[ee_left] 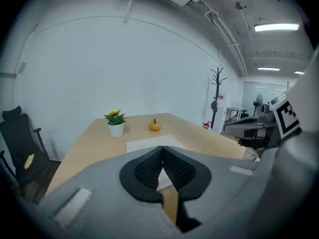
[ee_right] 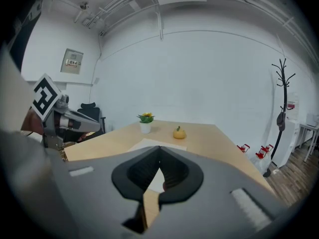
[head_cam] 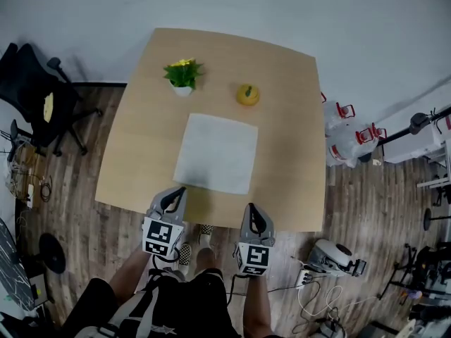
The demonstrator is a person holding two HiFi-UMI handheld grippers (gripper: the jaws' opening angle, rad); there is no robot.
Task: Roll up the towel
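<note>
Towel (head_cam: 216, 153): white, laid flat and unrolled at the middle of the wooden table (head_cam: 134, 153). Potted plant (head_cam: 182, 74) and yellow ornament (head_cam: 247, 94) are set behind it. Left gripper (head_cam: 181, 189) and right gripper (head_cam: 251, 207) are held near the towel's near edge (jaws pressed together, nothing pinched).

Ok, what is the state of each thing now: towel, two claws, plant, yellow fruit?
Towel: spread flat, not yet rolled.
Left claw: shut, empty.
Right claw: shut, empty.
Potted plant: upright on the table.
Yellow fruit: upright, stem up.
</note>
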